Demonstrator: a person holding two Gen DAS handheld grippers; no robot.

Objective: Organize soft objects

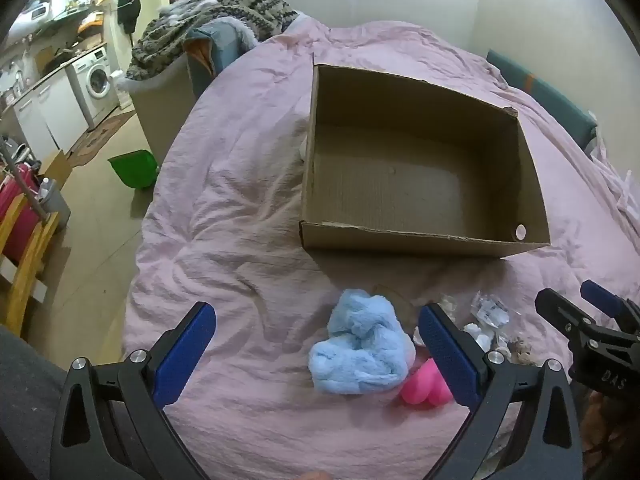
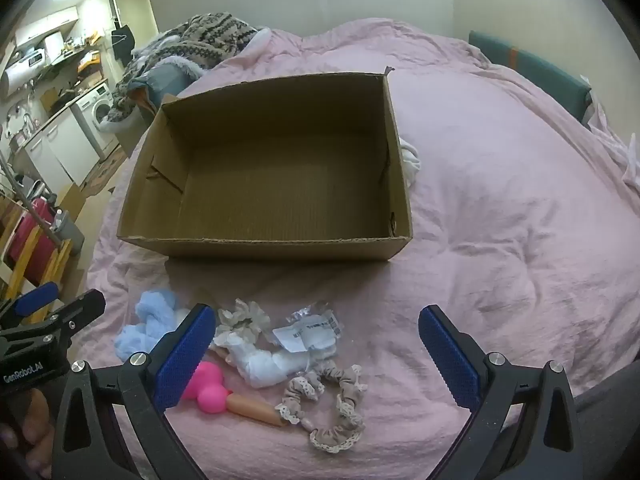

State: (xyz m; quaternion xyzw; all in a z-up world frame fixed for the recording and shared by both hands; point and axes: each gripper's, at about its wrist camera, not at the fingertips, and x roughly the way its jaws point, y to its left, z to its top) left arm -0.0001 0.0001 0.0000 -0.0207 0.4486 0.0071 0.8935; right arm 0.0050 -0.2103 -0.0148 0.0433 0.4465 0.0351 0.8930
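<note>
**Soft items in front of the empty box**

Left to right below the cardboard box [image 2: 276,168]: blue fluffy cloth [image 1: 360,348], between the spread, empty fingers of the left gripper [image 1: 316,356], the nearer one; pink toy [image 2: 206,386]; beige scrunchie [image 2: 332,408], before the spread, empty right gripper [image 2: 316,356].

I count one cardboard box [image 2: 272,168] on the bed. Before it: one blue fluffy cloth [image 1: 360,350], one pink toy [image 2: 206,386], one beige lace scrunchie [image 2: 340,408], one plastic packet [image 2: 310,330], one white bundle [image 2: 268,362]. Two grippers, one per view.

Left claw [image 1: 316,354], right claw [image 2: 316,354] — black frames, blue pads, silver screws
</note>
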